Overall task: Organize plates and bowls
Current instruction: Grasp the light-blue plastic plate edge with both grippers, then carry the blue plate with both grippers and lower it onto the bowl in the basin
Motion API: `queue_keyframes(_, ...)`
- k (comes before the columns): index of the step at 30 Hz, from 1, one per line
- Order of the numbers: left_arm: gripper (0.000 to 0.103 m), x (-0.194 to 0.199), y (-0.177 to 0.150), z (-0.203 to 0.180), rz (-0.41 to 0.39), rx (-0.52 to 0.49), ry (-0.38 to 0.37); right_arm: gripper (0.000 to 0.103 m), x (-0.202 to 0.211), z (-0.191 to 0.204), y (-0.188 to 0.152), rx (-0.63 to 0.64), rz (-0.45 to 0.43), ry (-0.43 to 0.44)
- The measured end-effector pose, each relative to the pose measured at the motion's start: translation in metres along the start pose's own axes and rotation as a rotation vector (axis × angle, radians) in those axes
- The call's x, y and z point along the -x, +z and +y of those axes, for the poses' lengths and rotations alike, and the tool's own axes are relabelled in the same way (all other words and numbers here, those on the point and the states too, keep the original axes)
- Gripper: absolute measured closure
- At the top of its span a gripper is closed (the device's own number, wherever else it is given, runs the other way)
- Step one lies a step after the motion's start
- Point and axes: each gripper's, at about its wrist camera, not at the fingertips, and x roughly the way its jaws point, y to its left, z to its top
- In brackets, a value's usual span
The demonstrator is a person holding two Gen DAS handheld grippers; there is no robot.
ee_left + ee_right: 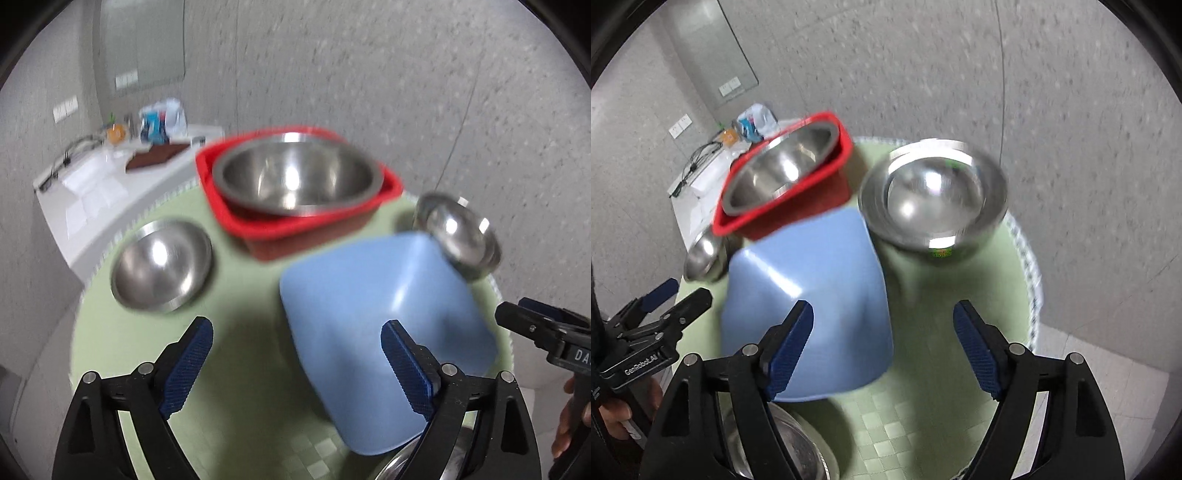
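**A:** Round tabletop [942, 369] under a green mat, seen over both pairs of tongs. Which piece looks easiest to lift?

**B:** The blue plastic basin [809, 295], upturned at the middle of the mat. Likely light and a little flexible, its smooth walls probably slippery; the lower rim seems the best hold.

**A:** And the metal?

**B:** A large steel bowl [295, 181] sits inside the red tub [258, 236] at the far side. A small steel bowl [162, 266] stands alone to the left. On the right, nested steel bowls [934, 195] rest on the mat. All look rigid, thin-walled and slick, not fragile; pinch across a rim, since a rounded side would likely slide off the pads.

**A:** The tongs themselves?

**B:** The left tongs [297, 347] are spread wide and empty, one pad in front of the blue basin without pressing it. The right tongs [882, 332] are likewise released, holding nothing. Another steel rim shows at the near edge, mostly hidden.
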Motion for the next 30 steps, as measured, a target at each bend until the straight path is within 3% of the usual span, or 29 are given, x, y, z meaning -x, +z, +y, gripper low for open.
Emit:
queue_keyframes(3,0.014,-0.025,-0.002,-0.006,0.066,0.000,0.014,0.030,-0.020,-0.008,-0.011,-0.026,0.057,0.019)
queue_keyframes(4,0.018,-0.032,-0.003,-0.008,0.082,-0.005,0.015,0.033,-0.026,-0.008,-0.014,-0.034,0.069,0.041)
queue_keyframes(6,0.035,-0.044,-0.006,-0.011,0.116,-0.007,-0.017,0.045,-0.035,-0.007,-0.018,-0.039,0.094,0.077)
queue_keyframes(7,0.050,-0.049,-0.003,-0.012,0.129,-0.008,-0.035,0.050,-0.039,-0.004,-0.019,-0.034,0.103,0.090)
queue_keyframes(8,0.062,-0.053,-0.002,-0.014,0.142,-0.011,-0.059,0.064,-0.041,-0.002,-0.018,-0.026,0.110,0.099)
queue_keyframes(9,0.068,-0.056,-0.002,-0.017,0.151,-0.017,-0.078,0.075,-0.043,0.000,-0.018,-0.019,0.116,0.110)
queue_keyframes(10,0.073,-0.056,-0.002,-0.017,0.150,-0.024,-0.089,0.079,-0.043,0.004,-0.018,-0.009,0.122,0.118)
queue_keyframes(14,0.081,-0.054,0.006,-0.008,0.110,0.002,-0.110,0.085,-0.042,0.008,-0.015,0.020,0.131,0.117)
queue_keyframes(24,0.081,0.005,0.013,0.005,0.006,-0.014,-0.117,0.085,-0.005,0.028,0.004,0.078,0.104,0.170)
queue_keyframes(30,0.081,0.036,0.040,0.016,-0.087,0.005,-0.123,0.084,0.024,0.045,0.038,0.139,0.031,0.193)
